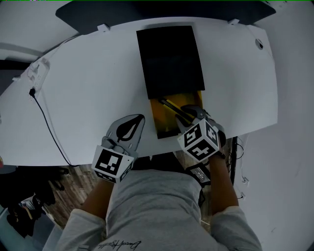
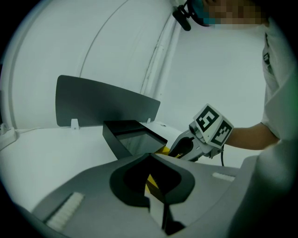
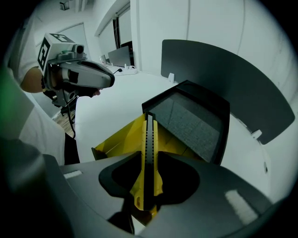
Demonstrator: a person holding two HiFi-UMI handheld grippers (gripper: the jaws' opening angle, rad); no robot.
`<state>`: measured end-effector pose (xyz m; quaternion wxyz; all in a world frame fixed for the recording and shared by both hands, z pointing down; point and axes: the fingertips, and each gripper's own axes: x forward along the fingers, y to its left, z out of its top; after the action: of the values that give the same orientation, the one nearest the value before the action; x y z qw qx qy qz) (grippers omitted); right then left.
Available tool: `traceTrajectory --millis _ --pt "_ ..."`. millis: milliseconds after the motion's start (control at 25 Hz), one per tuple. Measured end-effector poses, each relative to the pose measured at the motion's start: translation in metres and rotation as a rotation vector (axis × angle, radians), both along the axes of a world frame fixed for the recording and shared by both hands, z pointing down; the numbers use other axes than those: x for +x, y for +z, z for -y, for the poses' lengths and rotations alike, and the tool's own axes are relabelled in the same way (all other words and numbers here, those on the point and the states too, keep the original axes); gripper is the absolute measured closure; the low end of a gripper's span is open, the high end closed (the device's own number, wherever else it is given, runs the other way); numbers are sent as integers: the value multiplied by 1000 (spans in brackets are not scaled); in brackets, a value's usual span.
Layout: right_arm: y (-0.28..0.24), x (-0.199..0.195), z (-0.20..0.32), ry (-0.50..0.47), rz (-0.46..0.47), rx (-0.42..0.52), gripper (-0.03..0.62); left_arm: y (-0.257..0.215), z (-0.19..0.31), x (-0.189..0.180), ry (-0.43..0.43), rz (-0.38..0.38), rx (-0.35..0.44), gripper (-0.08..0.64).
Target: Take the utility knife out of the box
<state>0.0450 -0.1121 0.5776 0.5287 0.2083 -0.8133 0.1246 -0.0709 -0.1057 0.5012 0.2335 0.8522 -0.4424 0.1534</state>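
A black box sleeve (image 1: pixel 169 59) lies on the white table (image 1: pixel 88 83), with its yellow inner tray (image 1: pixel 164 122) slid out toward me. My right gripper (image 1: pixel 189 113) hangs over the tray, pointing steeply down, shut on the yellow-and-black utility knife (image 3: pixel 149 158). The knife (image 1: pixel 171 107) sticks out ahead of the jaws, its far end over the tray near the sleeve's mouth (image 3: pixel 195 121). My left gripper (image 1: pixel 140 120) is just left of the tray, near the table's front edge, shut and holding nothing. In the left gripper view its closed tips (image 2: pixel 150 158) point toward the sleeve (image 2: pixel 125 135).
A dark partition panel (image 1: pixel 147 10) stands along the table's far edge. A black cable (image 1: pixel 46 122) runs across the table's left part. More cables (image 1: pixel 238 147) hang off the right front edge. My body is close against the table's front edge.
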Motion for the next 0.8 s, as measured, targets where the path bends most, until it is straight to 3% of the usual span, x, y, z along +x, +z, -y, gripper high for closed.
traceTrajectory --millis 480,800 --pt "-49 4 1 99 123 73 462 -43 2 5 16 14 86 560" --pt "-103 6 0 171 252 143 462 -75 3 11 35 22 156 560"
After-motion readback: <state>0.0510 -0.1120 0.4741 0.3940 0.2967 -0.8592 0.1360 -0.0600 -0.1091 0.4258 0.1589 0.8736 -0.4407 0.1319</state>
